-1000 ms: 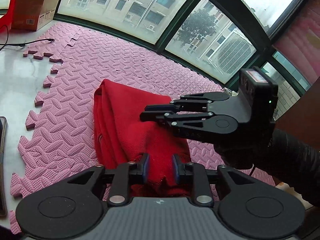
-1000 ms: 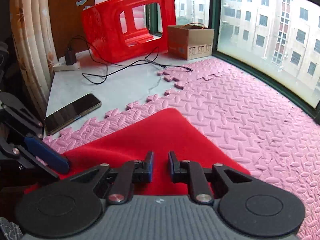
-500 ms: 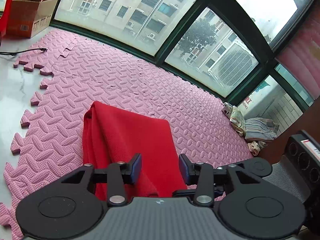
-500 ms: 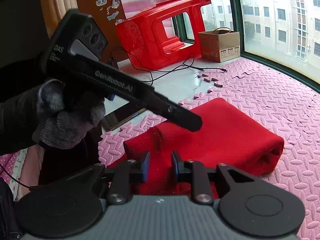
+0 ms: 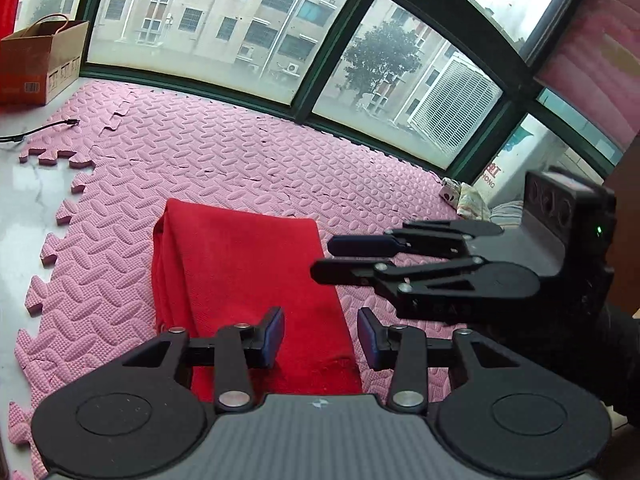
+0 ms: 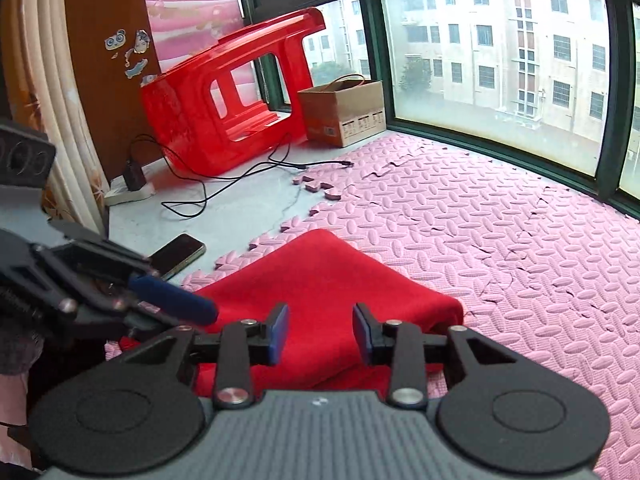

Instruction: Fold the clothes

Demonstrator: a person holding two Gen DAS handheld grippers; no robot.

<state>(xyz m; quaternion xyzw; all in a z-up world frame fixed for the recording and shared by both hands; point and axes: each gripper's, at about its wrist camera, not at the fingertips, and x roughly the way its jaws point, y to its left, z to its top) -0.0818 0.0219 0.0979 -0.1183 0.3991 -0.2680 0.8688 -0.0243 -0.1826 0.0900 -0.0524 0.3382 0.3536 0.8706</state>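
Observation:
A red garment (image 5: 240,272) lies folded into a long strip on the pink foam mat (image 5: 224,148). In the left wrist view my left gripper (image 5: 321,338) hovers open above the strip's near end, holding nothing. My right gripper (image 5: 326,258) shows there from the side, just right of the cloth, its fingers apart. In the right wrist view the red garment (image 6: 320,280) lies flat under my open right gripper (image 6: 320,334), and the left gripper (image 6: 176,300) reaches in from the left with a blue pad showing.
A red plastic stool (image 6: 236,92) lies tipped at the back left beside a cardboard box (image 6: 344,112). A phone (image 6: 176,256) and a black cable (image 6: 240,172) lie on the bare marble. Folded clothes (image 5: 476,204) sit at the mat's far right corner, by the window.
Both grippers have let go of the red cloth and opened. The cloth has dropped flat into a folded strip, and both grippers have pulled back and up.

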